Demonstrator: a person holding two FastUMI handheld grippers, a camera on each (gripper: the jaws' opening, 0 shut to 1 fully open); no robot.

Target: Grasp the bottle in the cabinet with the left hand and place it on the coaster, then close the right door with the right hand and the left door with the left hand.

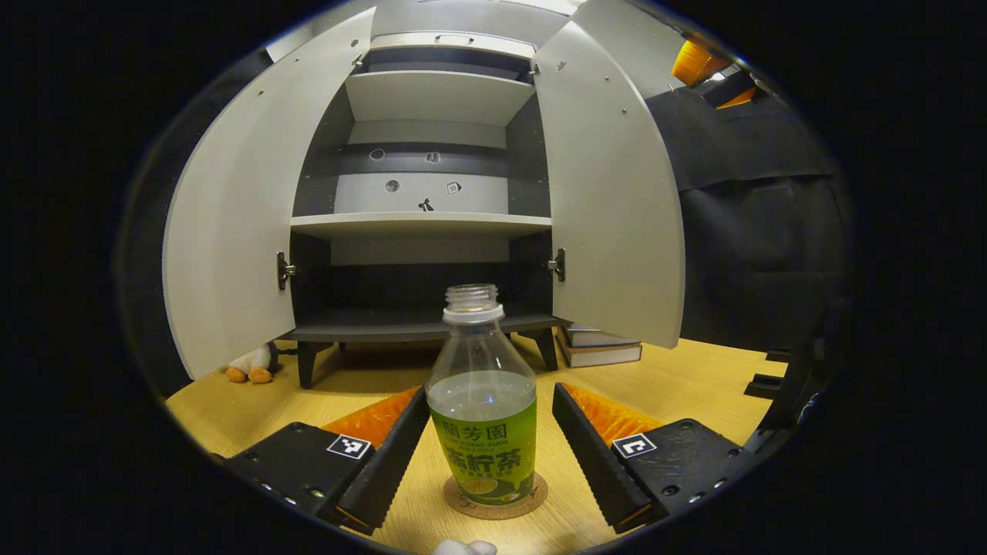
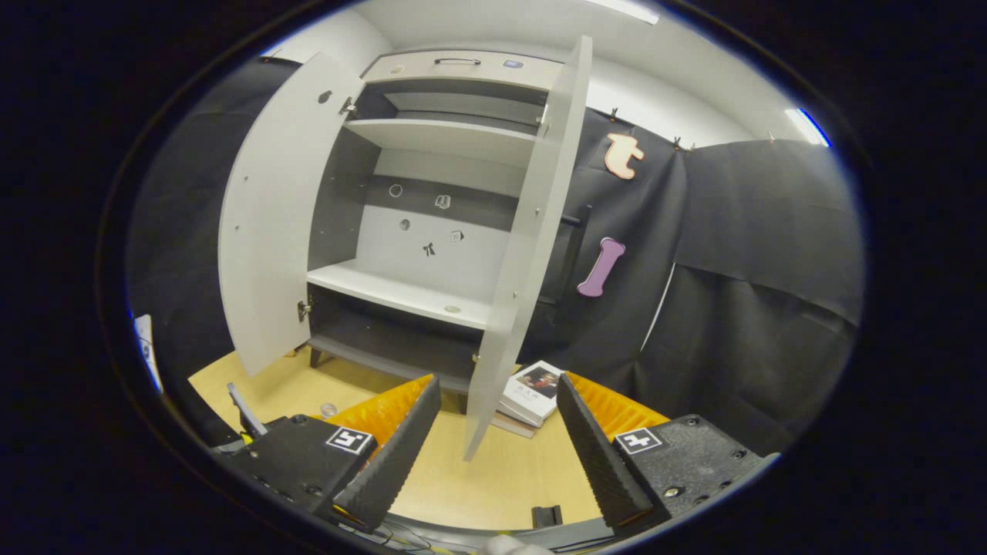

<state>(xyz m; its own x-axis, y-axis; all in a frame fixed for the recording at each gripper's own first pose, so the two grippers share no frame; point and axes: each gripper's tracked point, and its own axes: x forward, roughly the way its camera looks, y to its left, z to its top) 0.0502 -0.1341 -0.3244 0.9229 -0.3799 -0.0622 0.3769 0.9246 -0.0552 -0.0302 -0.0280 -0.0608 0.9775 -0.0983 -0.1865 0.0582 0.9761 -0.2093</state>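
Left gripper point(image 1: 490, 451): jaws released, one finger on each side of the bottle point(image 1: 482, 401), not touching it. Bottle stands upright on the coaster point(image 1: 496, 499). Right gripper point(image 2: 497, 451): jaws released, empty. Beyond, cabinet point(image 2: 432, 231) with both doors open.

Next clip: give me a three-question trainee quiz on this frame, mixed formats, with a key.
1. True or false: the bottle stands upright on the coaster.
2. Multiple choice: the left tool is A) shut on the bottle, B) open with a finger on each side of the bottle, C) shut on nothing.
3. Short answer: in what state are the cabinet's right door and left door?

Key
1. True. It has no cap and sits on the round cork coaster on the table.
2. B. Gaps show between both fingers and the bottle.
3. Both are open; the right tool is open, with the right door's edge ahead of it.
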